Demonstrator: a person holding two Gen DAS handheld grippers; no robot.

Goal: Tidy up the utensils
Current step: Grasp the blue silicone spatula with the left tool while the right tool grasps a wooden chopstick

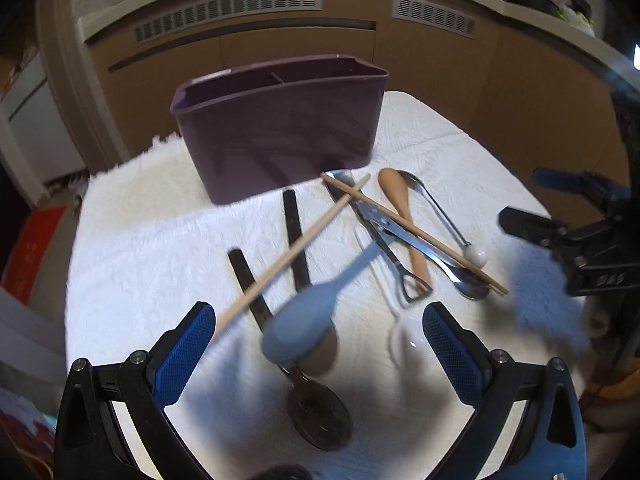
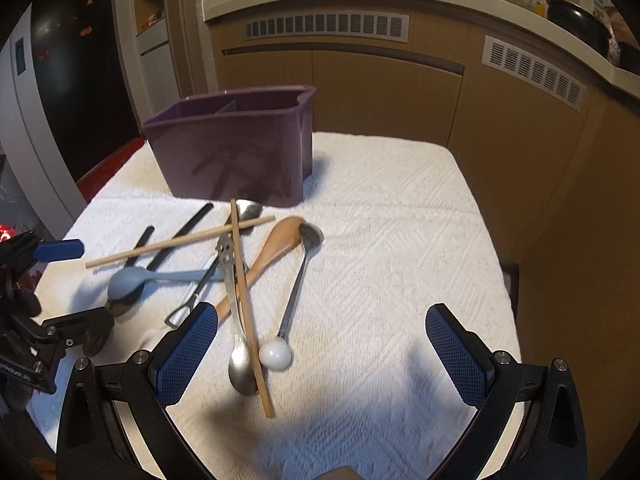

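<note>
A purple divided utensil holder (image 1: 280,128) (image 2: 236,152) stands at the back of the white towel. Utensils lie piled in front of it: two wooden chopsticks (image 1: 292,256) (image 2: 248,304), a light blue spoon (image 1: 304,324) (image 2: 128,284), a wooden spoon (image 1: 400,204) (image 2: 276,248), steel spoons (image 2: 240,364), a ladle with a white ball end (image 1: 476,257) (image 2: 275,354), a bottle opener (image 1: 412,286) and black-handled tools (image 1: 294,228). My left gripper (image 1: 320,356) is open, just above the blue spoon. My right gripper (image 2: 320,356) is open, empty, near the ball end.
The white towel (image 2: 400,240) covers the table, with bare cloth to the right of the pile. Brown cabinets with vents (image 2: 328,28) stand behind. A red table edge (image 2: 108,164) shows at the left.
</note>
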